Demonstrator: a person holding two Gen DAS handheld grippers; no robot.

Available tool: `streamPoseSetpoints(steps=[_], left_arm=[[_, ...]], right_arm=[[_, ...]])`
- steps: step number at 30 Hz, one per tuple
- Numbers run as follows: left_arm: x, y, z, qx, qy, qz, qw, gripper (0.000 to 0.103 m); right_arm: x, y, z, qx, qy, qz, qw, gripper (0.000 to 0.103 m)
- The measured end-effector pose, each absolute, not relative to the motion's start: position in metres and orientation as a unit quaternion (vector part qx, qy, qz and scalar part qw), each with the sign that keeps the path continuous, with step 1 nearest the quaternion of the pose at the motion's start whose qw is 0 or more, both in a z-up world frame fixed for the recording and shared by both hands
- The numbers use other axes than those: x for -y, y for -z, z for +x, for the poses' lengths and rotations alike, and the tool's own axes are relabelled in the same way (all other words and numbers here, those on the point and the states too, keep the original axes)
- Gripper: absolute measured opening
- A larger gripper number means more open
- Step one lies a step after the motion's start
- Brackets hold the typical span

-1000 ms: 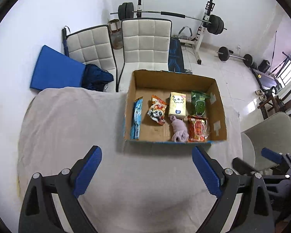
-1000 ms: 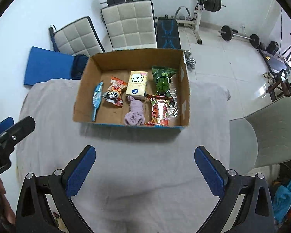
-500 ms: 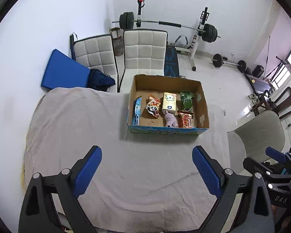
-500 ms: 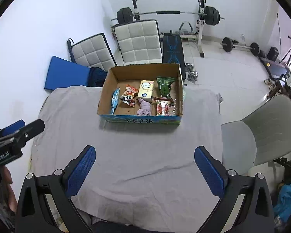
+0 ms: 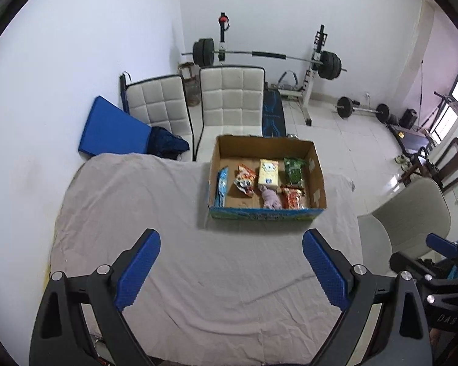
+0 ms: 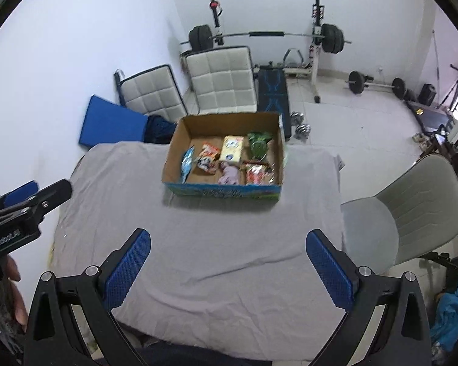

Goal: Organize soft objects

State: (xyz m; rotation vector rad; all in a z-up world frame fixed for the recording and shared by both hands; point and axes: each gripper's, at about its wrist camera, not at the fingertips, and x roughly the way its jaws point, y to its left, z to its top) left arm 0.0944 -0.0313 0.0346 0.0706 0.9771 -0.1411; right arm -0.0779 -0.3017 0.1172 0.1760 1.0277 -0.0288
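Observation:
An open cardboard box (image 5: 317, 180) stands on the grey-clothed table (image 5: 198, 259), also in the right wrist view (image 6: 174, 149). Inside lie a blue packet (image 5: 222, 186), a panda snack bag (image 5: 245, 179), a yellow tissue pack (image 5: 268, 173), a green bag (image 5: 294, 171), a red bag (image 5: 293, 198) and a purple soft cloth (image 5: 271, 198). My left gripper (image 5: 230, 270) is open and empty, well back from the box above the table. My right gripper (image 6: 229, 270) is open and empty, likewise far back.
Two white padded chairs (image 5: 232, 100) and a blue mat (image 5: 113, 131) stand behind the table. A grey chair (image 6: 412, 213) is at the table's right. A barbell rack (image 6: 271, 35) and weights are at the back wall.
Both grippers have pulled back and up from the box, so the box looks smaller and farther. Both stay open and empty.

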Motion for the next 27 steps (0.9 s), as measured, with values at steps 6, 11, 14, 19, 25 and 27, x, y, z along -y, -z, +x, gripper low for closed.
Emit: streamPoseSetpoints(steps=[6, 11, 14, 19, 25, 27], left_arm=[[0.027, -0.032, 0.108, -0.448, 0.051, 0.026, 0.892, 0.096], [0.028, -0.036, 0.115, -0.439, 0.042, 0.031, 0.897, 0.096], [0.029, -0.038, 0.116, -0.433, 0.04, 0.036, 0.9, 0.096], [0.031, -0.041, 0.117, -0.427, 0.042, 0.038, 0.902, 0.096], [0.035, -0.042, 0.117, -0.424, 0.046, 0.042, 0.903, 0.096], [0.036, -0.043, 0.117, -0.422, 0.047, 0.042, 0.904, 0.096]], right_arm=[[0.308, -0.119, -0.061, -0.475, 0.033, 0.084, 0.875, 0.103], [0.31, -0.124, -0.049, -0.463, 0.046, 0.082, 0.881, 0.103], [0.312, -0.127, -0.043, -0.456, 0.05, 0.083, 0.885, 0.103], [0.313, -0.135, -0.038, -0.447, 0.053, 0.081, 0.889, 0.103], [0.314, -0.14, -0.036, -0.441, 0.052, 0.078, 0.892, 0.103], [0.314, -0.141, -0.036, -0.439, 0.053, 0.077, 0.893, 0.103]])
